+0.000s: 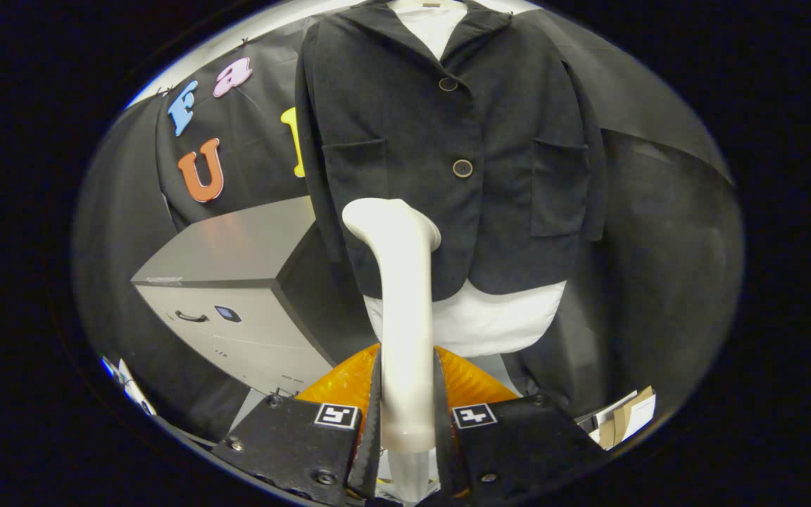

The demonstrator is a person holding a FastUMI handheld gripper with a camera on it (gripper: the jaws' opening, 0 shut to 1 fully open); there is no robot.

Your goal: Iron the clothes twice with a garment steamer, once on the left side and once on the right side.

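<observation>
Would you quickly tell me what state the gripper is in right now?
Gripper: shut on the garment steamer, both fingers pressing its handle.

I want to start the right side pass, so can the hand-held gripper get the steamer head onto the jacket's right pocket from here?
Probably yes. The hand-held gripper is shut on the steamer, whose head sits at the jacket front beside the other pocket. Nothing stands between it and the right pocket.

The garment steamer (403,310) stands between the jaws, the jacket (448,141) beyond it, a cabinet (236,296) to its left.
</observation>
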